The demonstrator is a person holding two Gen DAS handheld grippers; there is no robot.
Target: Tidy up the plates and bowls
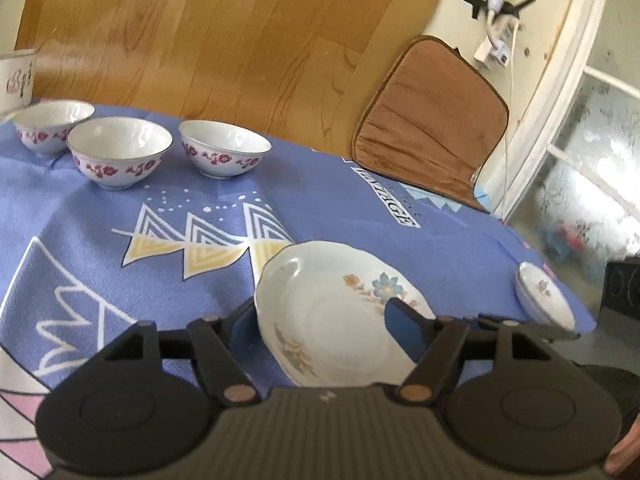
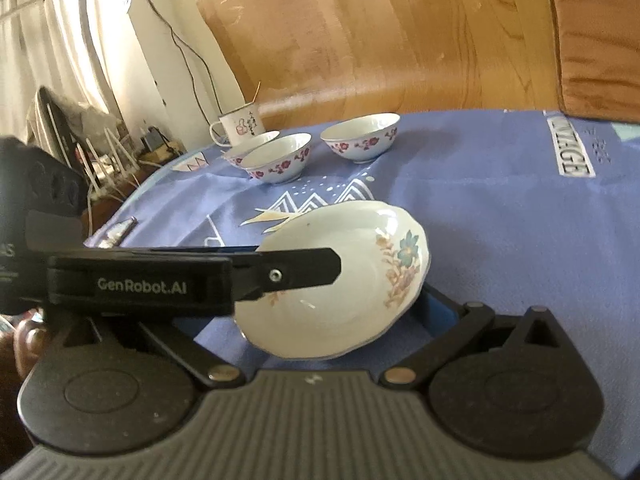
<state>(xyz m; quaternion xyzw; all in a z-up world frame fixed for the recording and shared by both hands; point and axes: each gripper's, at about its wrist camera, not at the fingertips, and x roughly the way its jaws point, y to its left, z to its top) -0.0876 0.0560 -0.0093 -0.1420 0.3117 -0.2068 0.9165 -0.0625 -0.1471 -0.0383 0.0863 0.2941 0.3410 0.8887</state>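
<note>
Left wrist view first: the left gripper (image 1: 324, 320) has its fingers spread apart, one each side of the flowered plate (image 1: 332, 312), which sits on the blue tablecloth (image 1: 80, 220) near the table's close edge. Can't really tell if the pads touch the rim, but it doesn't look clamped. Three white bowls (image 1: 120, 152) with red flowers line up toward the far left edge, two of them touching, the third (image 1: 224, 154) a bit apart. A mug (image 1: 16, 80) peeks in at the far left corner. Only this view catches a smaller dish (image 1: 544, 300) at the right edge of the table, plus a brown cushion (image 1: 432, 120) beyond the far right corner

Right wrist view: the right gripper (image 2: 332, 308) is wide open around the same plate (image 2: 340, 280), not squeezing it. Here the left gripper's finger (image 2: 296, 272) reaches across in front of the plate from the left. The bowls (image 2: 280, 158) and mug (image 2: 240, 124) sit at the far edge. Only here you see cables and clutter off the left edge
</note>
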